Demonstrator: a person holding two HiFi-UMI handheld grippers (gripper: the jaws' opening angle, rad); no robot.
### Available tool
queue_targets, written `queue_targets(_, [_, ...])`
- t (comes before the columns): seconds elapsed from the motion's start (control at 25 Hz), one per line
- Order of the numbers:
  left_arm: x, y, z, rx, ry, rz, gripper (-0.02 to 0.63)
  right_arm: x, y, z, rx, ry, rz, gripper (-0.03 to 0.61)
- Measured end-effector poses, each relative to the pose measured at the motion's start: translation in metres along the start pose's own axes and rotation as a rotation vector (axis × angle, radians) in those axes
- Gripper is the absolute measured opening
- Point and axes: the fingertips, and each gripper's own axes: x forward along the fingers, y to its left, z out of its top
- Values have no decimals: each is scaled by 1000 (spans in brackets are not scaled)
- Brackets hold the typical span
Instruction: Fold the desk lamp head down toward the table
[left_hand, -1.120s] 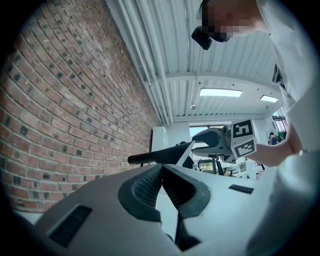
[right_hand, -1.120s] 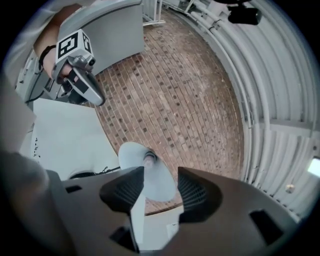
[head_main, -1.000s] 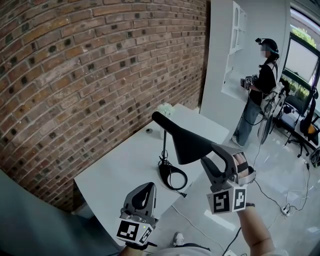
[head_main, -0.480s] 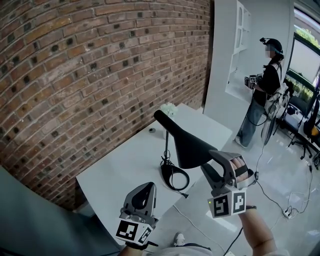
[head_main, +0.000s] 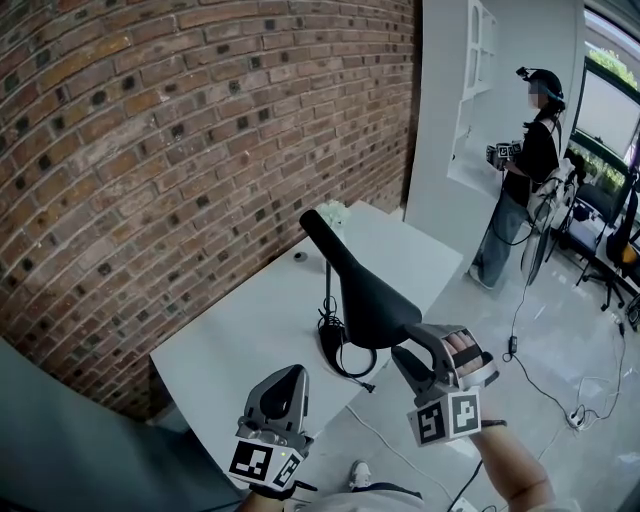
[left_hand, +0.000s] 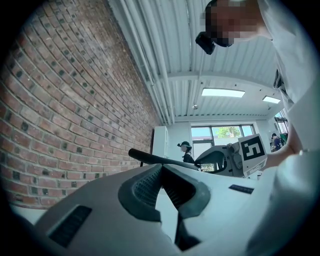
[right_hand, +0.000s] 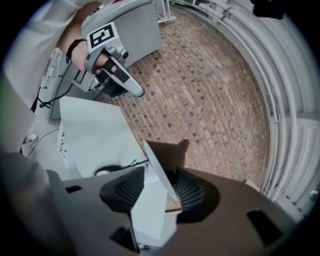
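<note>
The desk lamp head, a black cone-shaped shade, slants from its narrow end high on the far side down to its wide mouth, which sits right at the right tongs. Those tongs are clamped on the shade's rim: in the right gripper view the thin wall of the lamp head, white inside and dark outside, passes between the two ribbed pads of the right tongs. The lamp's thin black stem stands upright beyond the right tongs, rising from a ring-shaped base that lies on the white tabletop, with a black cord trailing off the base toward the near edge. The left tongs hang low, nearer the body and to the left of the right tongs, apart from the lamp, their tips together with nothing between them; the left gripper view shows the two pads of the left tongs meeting at the tip. A brick wall runs behind the tabletop, and another person stands well beyond the right tongs.
</note>
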Motion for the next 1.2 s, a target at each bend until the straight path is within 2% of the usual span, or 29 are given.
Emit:
queue_targets(0.24, [0,1,-3,-5,10,8,8,9,26,-8,-9,20,88,200])
queue_targets(0.64, [-2,0,-10,-3,27,28,8,26,50,-20,-22,26,150,192])
queue_targets(0.84, [-4,3,-13,3,38,58,8,39,66,-29,-39,34,207,190])
queue_targets(1.2, [-8,13,-20,13,58,112,8,61,82,-30,-31,1,260,187])
